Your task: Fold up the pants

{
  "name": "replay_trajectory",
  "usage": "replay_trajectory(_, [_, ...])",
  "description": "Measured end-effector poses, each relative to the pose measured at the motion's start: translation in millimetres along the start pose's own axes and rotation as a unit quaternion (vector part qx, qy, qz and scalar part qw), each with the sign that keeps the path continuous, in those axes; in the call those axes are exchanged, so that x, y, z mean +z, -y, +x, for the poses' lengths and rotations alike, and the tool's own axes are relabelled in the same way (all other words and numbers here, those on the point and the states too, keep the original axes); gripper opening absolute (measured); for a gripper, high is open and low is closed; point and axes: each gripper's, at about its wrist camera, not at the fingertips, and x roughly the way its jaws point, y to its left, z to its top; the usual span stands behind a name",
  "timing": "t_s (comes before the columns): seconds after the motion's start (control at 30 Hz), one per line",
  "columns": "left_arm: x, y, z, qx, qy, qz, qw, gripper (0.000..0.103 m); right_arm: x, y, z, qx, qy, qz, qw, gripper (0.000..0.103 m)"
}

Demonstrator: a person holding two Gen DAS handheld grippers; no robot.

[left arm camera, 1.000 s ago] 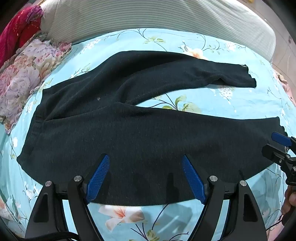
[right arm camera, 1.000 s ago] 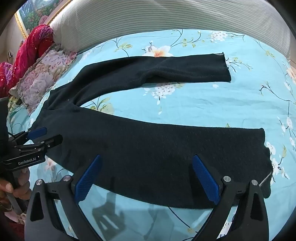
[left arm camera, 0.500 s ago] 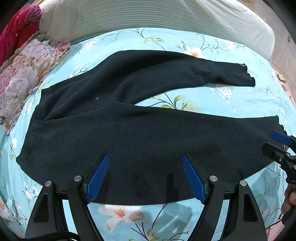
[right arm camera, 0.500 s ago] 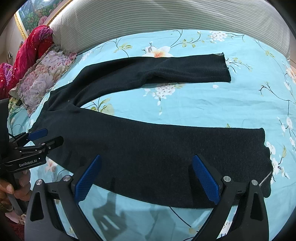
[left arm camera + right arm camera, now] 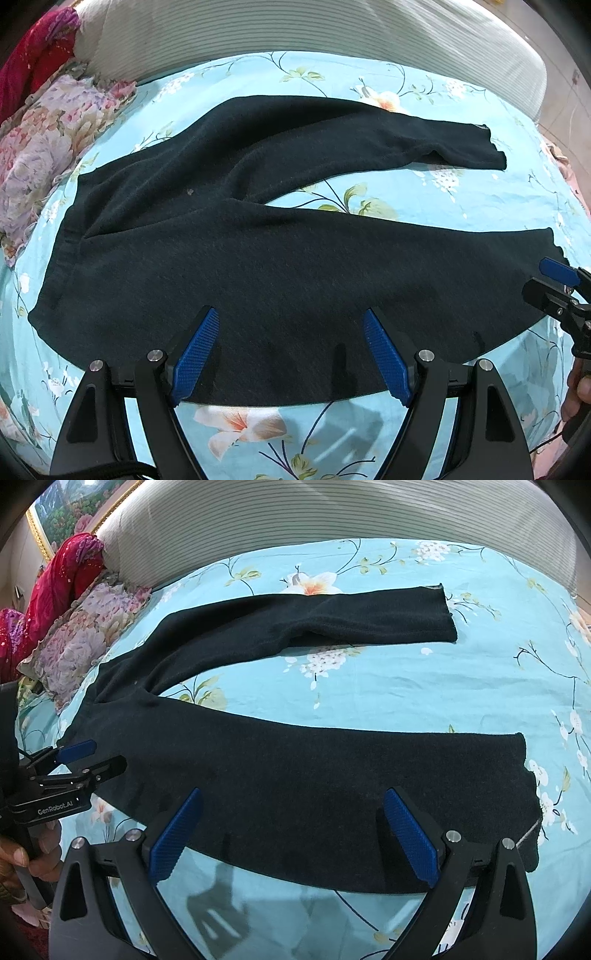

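The dark pants [image 5: 258, 266] lie spread flat on the bed [image 5: 424, 192], waistband toward the floral pillow [image 5: 40, 155] on the left, the two legs splayed apart toward the right with a wedge of turquoise sheet showing between them. The left claw [image 5: 290, 354] hangs with its blue pads spread wide over the near edge of the near leg, close to the seat; whether the tips touch the cloth is hard to tell. The right claw [image 5: 291, 834] is likewise spread wide, over the near leg's lower edge toward the cuff. In the left wrist view the near cuff is partly hidden behind the other claw at the frame's right edge. A hand [image 5: 22, 856] gripping a handle is cut off at the right wrist view's left border.
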Motion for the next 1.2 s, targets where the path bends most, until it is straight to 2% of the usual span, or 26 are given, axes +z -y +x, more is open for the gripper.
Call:
replay_trajectory(0.5, [14,5,10,-0.01,-0.014,0.022,0.9996,0.081,7,16,2,0.013,0.013,0.029,0.999,0.098])
replay_trajectory(0.7, [32,5,15,-0.019,-0.018,0.032,0.9991,0.081,19,28,5,0.008,0.0,0.05,0.999,0.098])
replay_trajectory(0.97, [73,9,25,-0.032,-0.012,0.056,0.9978,0.081,54,48,9,-0.011,0.004,0.058,0.998,0.098])
replay_trajectory(1.13, [111,11,34,-0.043,-0.007,0.075,0.9962,0.081,87,65,15,-0.022,0.022,0.062,0.998,0.098])
replay_trajectory(1.2, [130,9,41,-0.058,-0.012,0.077,0.9953,0.081,102,76,20,-0.025,0.026,0.068,0.997,0.098])
